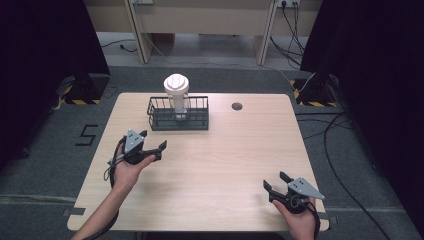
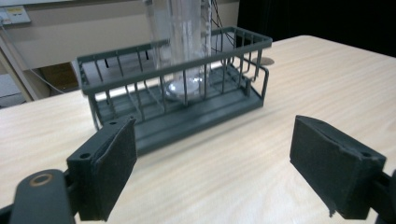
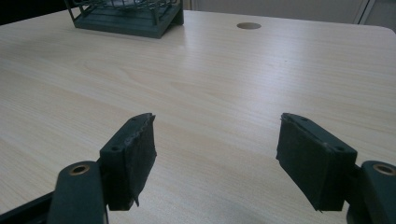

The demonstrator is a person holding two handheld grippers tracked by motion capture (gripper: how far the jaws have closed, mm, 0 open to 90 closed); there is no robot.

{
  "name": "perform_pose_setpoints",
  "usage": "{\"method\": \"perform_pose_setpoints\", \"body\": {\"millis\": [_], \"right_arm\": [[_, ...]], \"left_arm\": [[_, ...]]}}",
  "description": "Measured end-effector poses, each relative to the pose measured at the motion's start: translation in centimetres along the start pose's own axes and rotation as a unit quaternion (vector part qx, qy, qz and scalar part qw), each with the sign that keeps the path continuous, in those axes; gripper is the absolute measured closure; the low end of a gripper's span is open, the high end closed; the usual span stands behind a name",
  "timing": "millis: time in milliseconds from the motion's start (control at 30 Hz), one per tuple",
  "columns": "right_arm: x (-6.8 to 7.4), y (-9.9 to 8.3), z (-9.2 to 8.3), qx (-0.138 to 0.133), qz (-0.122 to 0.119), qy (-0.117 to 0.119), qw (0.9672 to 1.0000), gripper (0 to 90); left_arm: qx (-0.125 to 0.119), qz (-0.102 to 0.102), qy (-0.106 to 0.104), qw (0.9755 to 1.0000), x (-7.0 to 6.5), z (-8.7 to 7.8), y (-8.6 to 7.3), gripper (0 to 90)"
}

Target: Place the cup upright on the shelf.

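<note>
Both grippers' jaws stand wide apart, clamping nothing.
Right gripper (image 1: 278, 185) sits lower right of the high view, left gripper (image 1: 151, 144) left of centre, both over the pale wooden table (image 1: 235, 160); further back, upper centre, a dark wire rectangular basket (image 1: 177, 120) holds an upright white cylindrical container (image 1: 176, 90).

light wood table (image 1: 210, 165) on grey carpet (image 1: 50, 150); black curtains (image 1: 40, 45) both sides; cables (image 1: 345, 130) trailing right
</note>
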State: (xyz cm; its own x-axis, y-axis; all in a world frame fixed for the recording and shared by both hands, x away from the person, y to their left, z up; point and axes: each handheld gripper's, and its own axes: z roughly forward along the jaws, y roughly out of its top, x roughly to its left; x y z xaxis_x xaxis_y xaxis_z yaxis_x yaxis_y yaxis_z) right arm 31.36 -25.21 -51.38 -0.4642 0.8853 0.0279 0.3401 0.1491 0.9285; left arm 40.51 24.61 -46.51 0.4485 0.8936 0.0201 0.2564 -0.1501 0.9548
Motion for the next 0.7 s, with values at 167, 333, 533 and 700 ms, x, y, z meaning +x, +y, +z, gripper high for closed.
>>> {"method": "perform_pose_setpoints", "body": {"millis": [167, 333, 533, 700], "right_arm": [[0.0, 0.0, 0.0, 0.0, -0.003, -0.001, 1.0, 28.4], [0.0, 0.0, 0.0, 0.0, -0.001, -0.002, 1.0, 28.5], [0.0, 0.0, 0.0, 0.0, 0.0, -0.001, 1.0, 28.5], [0.0, 0.0, 0.0, -0.002, -0.002, -0.002, 1.0, 28.5]], "left_arm": [[-0.002, -0.002, 0.002, 1.0, 0.0, -1.3, -0.9, 14.5], [-0.005, 0.0, 0.003, 1.0, -0.1, -2.2, -1.4, 14.4], [-0.005, 0.002, 0.009, 0.9999, 0.0, -3.1, -2.0, 14.5], [-0.003, -0.003, 0.01, 0.9999, 0.1, -3.9, -2.5, 14.5]]}}
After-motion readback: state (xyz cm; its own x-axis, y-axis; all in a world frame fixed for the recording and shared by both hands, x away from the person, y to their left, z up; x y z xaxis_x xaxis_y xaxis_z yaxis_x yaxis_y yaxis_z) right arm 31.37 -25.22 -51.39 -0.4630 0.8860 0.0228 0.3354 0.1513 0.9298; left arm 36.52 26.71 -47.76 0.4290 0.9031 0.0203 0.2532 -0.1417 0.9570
